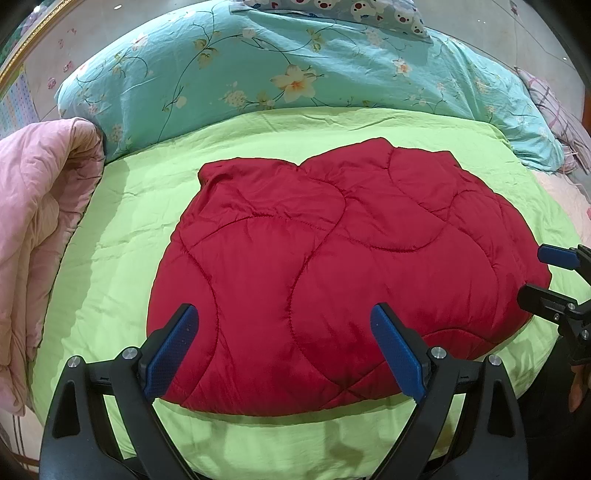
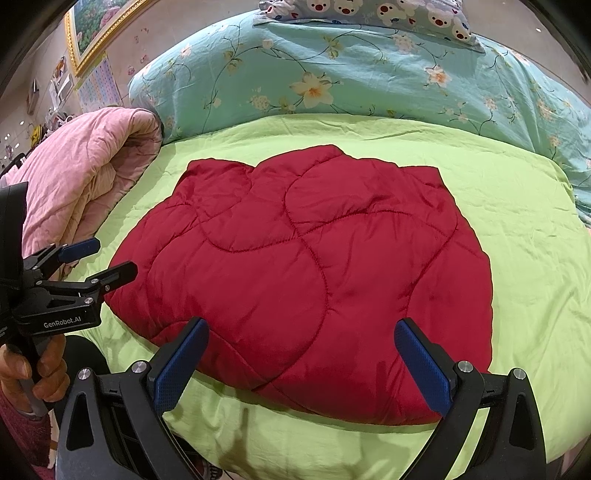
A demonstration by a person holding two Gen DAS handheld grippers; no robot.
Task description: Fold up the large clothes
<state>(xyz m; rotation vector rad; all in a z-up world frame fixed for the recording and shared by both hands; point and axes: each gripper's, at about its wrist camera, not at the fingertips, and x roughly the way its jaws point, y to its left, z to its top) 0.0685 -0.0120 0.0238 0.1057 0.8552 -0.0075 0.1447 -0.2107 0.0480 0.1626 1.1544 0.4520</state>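
Garment, one: red quilted jacket (image 1: 332,258), padded, with curved stitched seams across a glossy shell; folded into a compact rounded bundle, lying flat on the green sheet (image 1: 122,236), roughly at its middle.

Surface: green sheet, lightly creased, spread over a bed. Beyond the jacket, a floral turquoise duvet (image 1: 258,70) lies heaped along the sheet's far edge; a cartoon-print pillow (image 1: 354,11) sits on top of the duvet. Left of the jacket, a pink comforter (image 1: 37,229) is rolled at the sheet's edge. A framed picture (image 2: 99,29) hangs on the wall beyond the pink comforter.

Grippers, two. Left gripper (image 1: 284,350): blue-padded fingers spread wide apart, poised over the jacket's near edge, holding nothing. Right gripper (image 2: 301,363): fingers likewise wide apart over the jacket's near edge, empty. Each is also seen from the other's camera, beside the jacket, fingers parted.

Count: one jacket, one sheet, one duvet, one pillow, one comforter, one picture.
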